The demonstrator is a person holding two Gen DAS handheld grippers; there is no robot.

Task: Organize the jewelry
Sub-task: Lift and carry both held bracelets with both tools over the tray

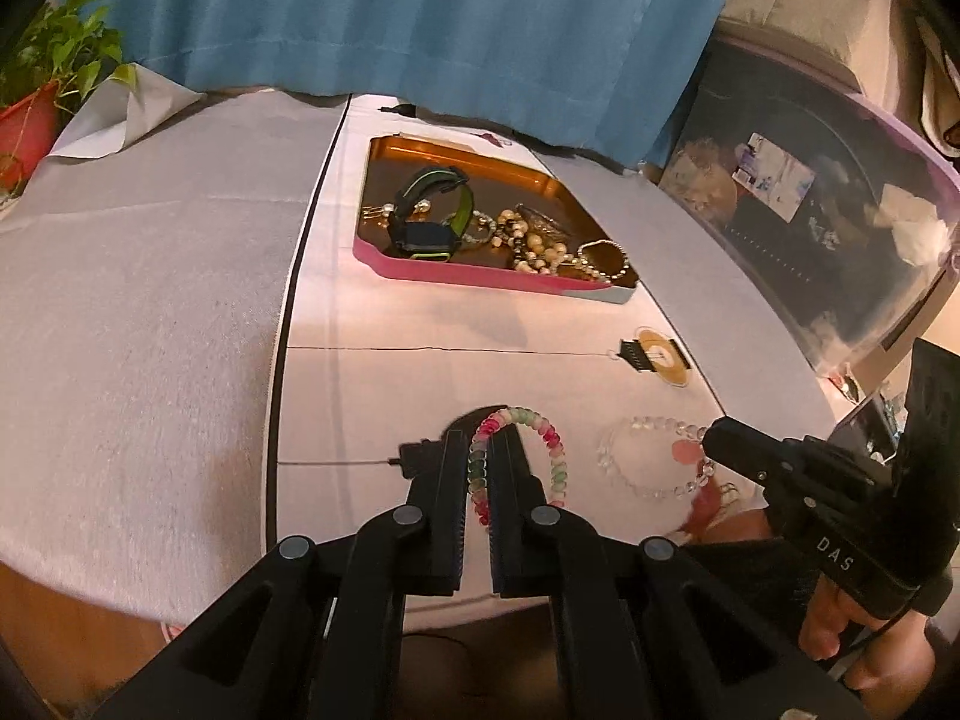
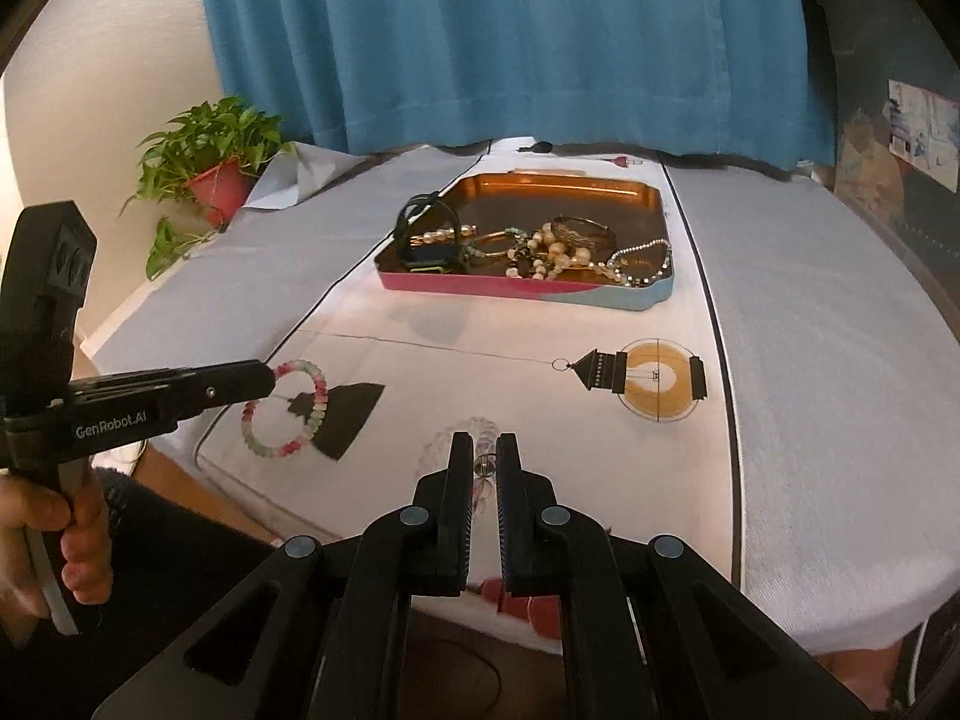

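A pink-and-green bead bracelet (image 1: 555,450) lies on the white cloth near the front edge; my left gripper (image 1: 479,438) is shut on its left side. It also shows in the right wrist view (image 2: 312,414), pinched by the left gripper (image 2: 267,377). A clear bead bracelet (image 1: 636,468) lies to its right; my right gripper (image 2: 485,450) is shut on it (image 2: 483,462). The right gripper (image 1: 714,435) also shows in the left wrist view. A pink-sided tin tray (image 1: 480,276) further back holds a black-green watch (image 1: 429,222), pearl strands and bangles.
The table (image 2: 810,360) has a grey cloth with a white printed runner. A blue curtain (image 2: 510,42) hangs behind. A potted plant (image 2: 210,162) stands at the far left. A clear storage bin (image 1: 840,210) is on the right.
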